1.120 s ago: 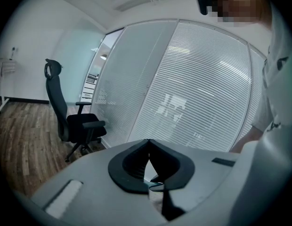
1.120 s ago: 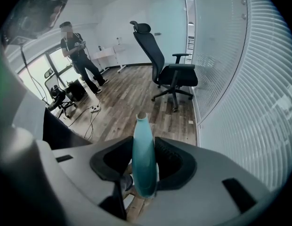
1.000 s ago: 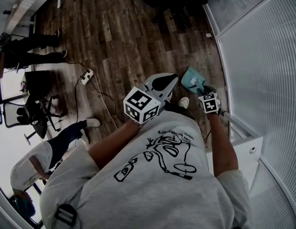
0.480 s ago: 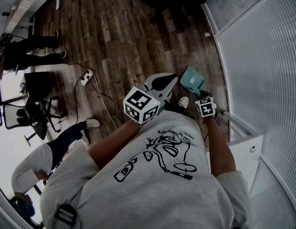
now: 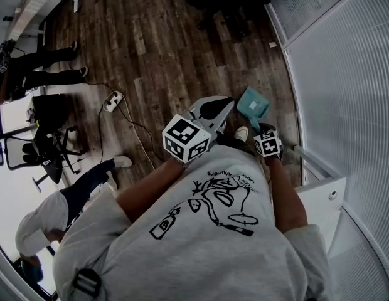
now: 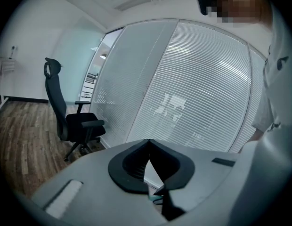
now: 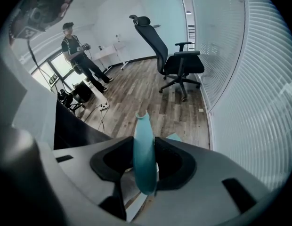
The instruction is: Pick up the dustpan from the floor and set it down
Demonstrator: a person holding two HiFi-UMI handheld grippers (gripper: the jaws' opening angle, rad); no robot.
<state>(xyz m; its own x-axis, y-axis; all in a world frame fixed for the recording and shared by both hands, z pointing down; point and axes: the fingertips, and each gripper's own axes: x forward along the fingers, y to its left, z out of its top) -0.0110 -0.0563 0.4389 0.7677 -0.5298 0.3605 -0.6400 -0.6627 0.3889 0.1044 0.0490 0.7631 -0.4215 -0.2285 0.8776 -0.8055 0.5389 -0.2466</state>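
Teal dustpan (slim glossy handle) clamped in right tool.

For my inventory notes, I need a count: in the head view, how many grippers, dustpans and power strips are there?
Grippers: 2 (left gripper, right gripper)
Dustpan: 1
Power strip: 1
Total: 4

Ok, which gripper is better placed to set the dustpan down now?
Right. The right gripper is clamped on the teal dustpan by its handle, with the pan end angled toward the wooden floor. The left gripper is shut on nothing and faces the blinds.
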